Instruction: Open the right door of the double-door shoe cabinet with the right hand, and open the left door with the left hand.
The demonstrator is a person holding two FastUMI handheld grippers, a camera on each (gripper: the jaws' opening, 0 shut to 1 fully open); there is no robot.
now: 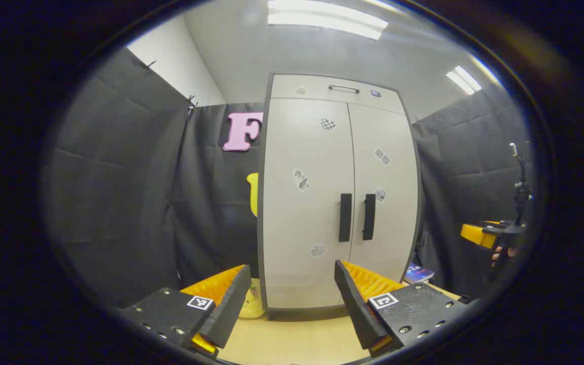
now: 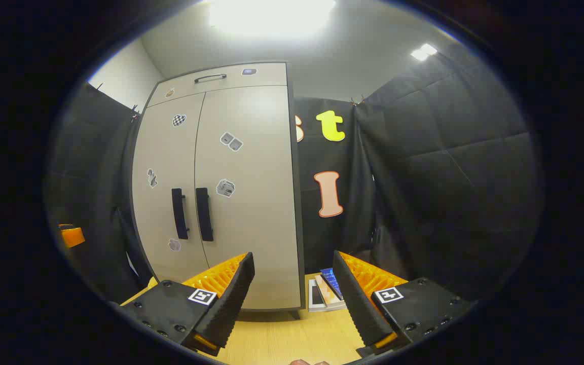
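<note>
Left gripper view, left to right: your left gripper sits low, jaws spread wide, nothing between them, well short of the shoe cabinet. A yellow soft thing lies on the wooden floor at the cabinet's left foot, partly hidden by your left finger. The cabinet stands straight ahead, upright against the black cloth wall. Both doors are closed. The left door and right door meet at the middle seam, with the left handle and right handle just beside each other, black and vertical. A top drawer with a slim pull sits above the doors. Small stickers dot both doors. Books lie on the floor by the cabinet's right foot. At the far right edge your right gripper shows orange, held by a hand; its jaws you can't judge from there.

Right gripper view: the cabinet stands left of centre, doors closed, handles side by side. Your right gripper is low, jaws wide apart, holding nothing, well apart from the cabinet. The books lie on the floor between its fingers, just right of the cabinet's base.
</note>
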